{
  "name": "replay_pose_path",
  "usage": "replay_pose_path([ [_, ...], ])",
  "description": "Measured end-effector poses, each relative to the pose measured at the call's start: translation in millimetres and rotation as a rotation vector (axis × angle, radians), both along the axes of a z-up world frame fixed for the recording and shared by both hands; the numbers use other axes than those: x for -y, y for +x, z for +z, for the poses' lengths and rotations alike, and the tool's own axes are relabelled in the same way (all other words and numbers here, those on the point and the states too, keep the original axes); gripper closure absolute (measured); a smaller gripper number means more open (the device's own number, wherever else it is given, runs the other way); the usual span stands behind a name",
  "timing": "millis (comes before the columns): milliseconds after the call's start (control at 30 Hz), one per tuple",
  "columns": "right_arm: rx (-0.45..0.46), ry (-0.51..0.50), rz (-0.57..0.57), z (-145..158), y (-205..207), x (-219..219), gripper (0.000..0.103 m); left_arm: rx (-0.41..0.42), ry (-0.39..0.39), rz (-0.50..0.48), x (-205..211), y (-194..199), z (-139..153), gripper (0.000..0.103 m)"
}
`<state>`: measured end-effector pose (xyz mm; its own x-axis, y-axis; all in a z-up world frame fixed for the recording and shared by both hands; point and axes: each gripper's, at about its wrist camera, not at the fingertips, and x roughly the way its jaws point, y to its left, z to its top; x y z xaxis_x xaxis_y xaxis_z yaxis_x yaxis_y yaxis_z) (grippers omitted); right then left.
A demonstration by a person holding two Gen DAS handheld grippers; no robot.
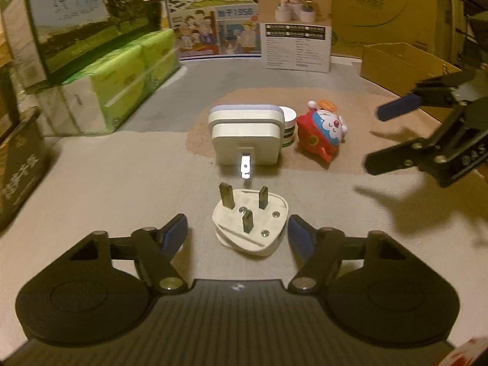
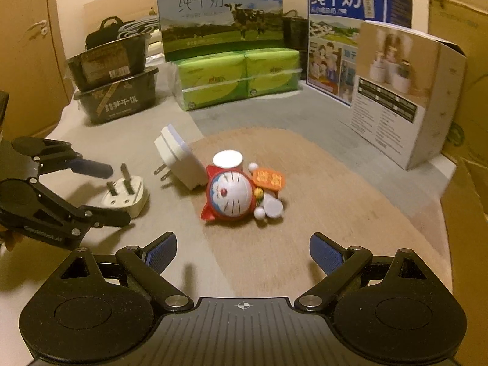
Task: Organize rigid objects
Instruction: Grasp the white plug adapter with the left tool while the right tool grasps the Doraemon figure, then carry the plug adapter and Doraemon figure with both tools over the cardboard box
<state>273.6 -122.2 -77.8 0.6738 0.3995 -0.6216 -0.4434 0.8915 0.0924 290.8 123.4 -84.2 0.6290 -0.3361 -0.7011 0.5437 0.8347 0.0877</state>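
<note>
1. Nearest my left camera is the left gripper [image 1: 237, 233], fingers spread wide with the blue pads [image 1: 300, 238] on either side of the white three-pin plug [image 1: 250, 225]; neither pad touches it that I can see.
2. That plug lies on its back on the pale table covering [image 1: 106, 189], its three pins pointing up.
3. Just beyond it stands the white square adapter [image 1: 245, 135], on edge, its flat prongs aimed toward the plug, at the border of the brown mat [image 2: 320, 183].
4. Tucked close behind the adapter I see a small white cylinder [image 1: 288, 125] with green bands.
5. The red-and-blue cat toy [image 2: 235, 195] lies tipped on the mat, just beside the adapter and against the cylinder.
6. My right gripper [image 2: 242, 253] hangs over the mat in front of the toy, its fingers wide apart, holding nothing.
7. Around the back stand milk cartons [image 2: 219, 15], green tissue packs [image 2: 238, 76], stacked black tubs [image 2: 116, 91] and a white product box [image 2: 402, 91].
</note>
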Motion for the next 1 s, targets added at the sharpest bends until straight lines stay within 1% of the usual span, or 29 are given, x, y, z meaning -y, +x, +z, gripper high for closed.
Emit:
replay_pose_path([
  [100,0.015,0.012,-0.010,-2.7,11.2,-5.0,0.010,-0.007,-0.036,-0.034,-1.1,6.1,-1.8,0.044],
  [167,0.023,0.027,-0.026,-3.2,17.7,-7.0,0.010,-0.015,-0.058,-0.048,-1.1,8.4,-2.5,0.054],
  [233,0.024,0.045,-0.035,-3.7,24.3,-9.9,0.010,-0.018,-0.069,-0.050,-0.7,8.9,-2.8,0.055],
  [300,0.034,0.041,-0.048,-3.7,29.4,-13.2,0.010,-0.020,-0.076,-0.045,-0.9,8.8,-2.6,0.055],
  [400,0.017,0.028,-0.065,-8.1,39.5,-17.6,0.010,-0.030,-0.094,-0.025,-2.0,8.0,-2.2,0.055],
  [500,-0.004,0.055,-0.083,-12.5,47.0,-16.1,0.010,-0.034,-0.100,-0.006,-0.9,4.6,-1.6,0.055],
  [567,-0.001,0.056,-0.085,-13.1,49.0,-16.7,0.010,-0.038,-0.107,0.009,0.7,2.2,-1.3,0.055],
  [600,-0.003,0.053,-0.084,-13.5,49.8,-17.5,0.017,-0.039,-0.110,0.018,1.3,1.0,-1.2,0.055],
  [633,-0.010,0.052,-0.078,-13.9,50.8,-18.1,0.030,-0.041,-0.115,0.030,1.7,-0.4,-1.1,0.055],
  [667,-0.016,0.050,-0.073,-14.0,51.0,-18.8,0.033,-0.044,-0.123,0.043,2.0,-1.5,-1.0,0.055],
  [833,-0.018,0.029,-0.088,-12.3,40.7,-16.5,0.033,-0.062,-0.135,0.106,8.7,-10.2,1.4,0.055],
  [1000,-0.054,0.023,-0.135,-8.4,19.3,-3.1,0.033,-0.086,-0.165,0.188,15.9,-27.8,5.6,0.055],
])
